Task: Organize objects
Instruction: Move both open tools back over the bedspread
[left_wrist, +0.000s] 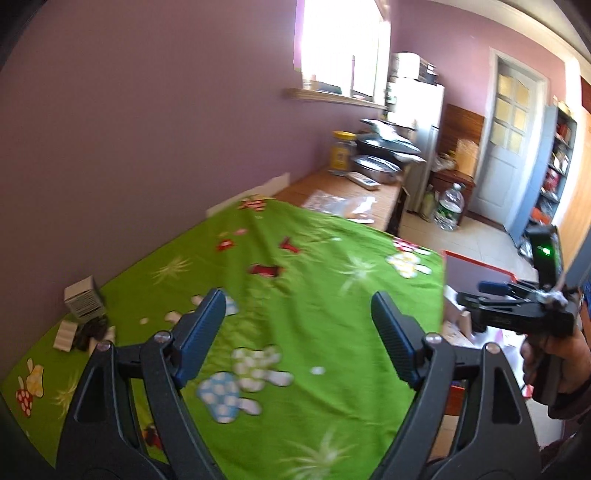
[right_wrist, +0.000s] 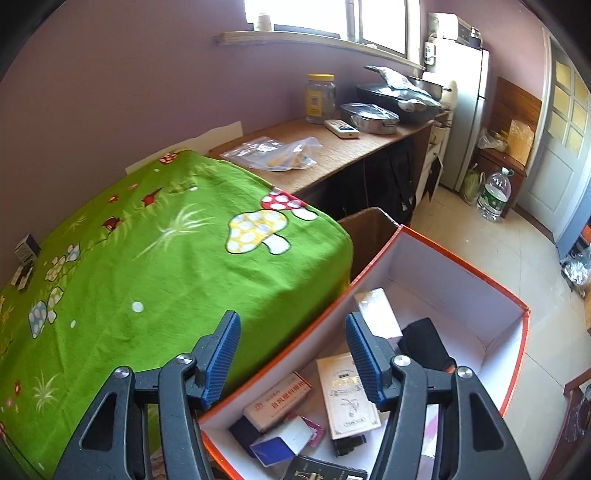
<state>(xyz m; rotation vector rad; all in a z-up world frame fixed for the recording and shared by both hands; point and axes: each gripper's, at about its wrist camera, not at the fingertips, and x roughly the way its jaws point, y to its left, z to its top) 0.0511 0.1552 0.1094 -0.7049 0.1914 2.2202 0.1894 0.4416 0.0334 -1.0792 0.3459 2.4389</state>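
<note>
The left gripper (left_wrist: 298, 325) hung above the green mushroom-print cloth (left_wrist: 295, 280) covering the bench, its blue-padded fingers (left_wrist: 201, 332) spread wide with nothing between them. The right gripper (right_wrist: 291, 354) stood over the near edge of the orange-rimmed box (right_wrist: 461, 269), its fingers (right_wrist: 221, 358) parted to a moderate gap and likewise empty. In the left wrist view the right gripper (left_wrist: 480, 295) appeared at the right edge, held in a hand (left_wrist: 554, 365), with a green light showing on its top.

The orange-rimmed box sat just beside the covered bench, below the level of the cloth. Inside lay a jumble of items: a cream booklet-like carton (right_wrist: 347, 395), a white carton with red print (right_wrist: 277, 400), a white-and-blue carton (right_wrist: 284, 441), a pale carton (right_wrist: 376, 314) toward the far side, and a black object (right_wrist: 424, 343) next to it. Other small dark pieces near the bottom were too obscured to identify.

Still on the cloth, at its far left corner near the purple wall, stood a small white-and-black box (left_wrist: 83, 301) with a cluster of small dark and white items (left_wrist: 85, 332) just in front of it; their nature could not be made out.

Beyond the cloth a wooden counter (right_wrist: 332, 147) carried a plastic bag (right_wrist: 277, 153), a yellow-lidded jar (right_wrist: 320, 98), a remote control (right_wrist: 341, 128) and metal pans (right_wrist: 373, 116).
</note>
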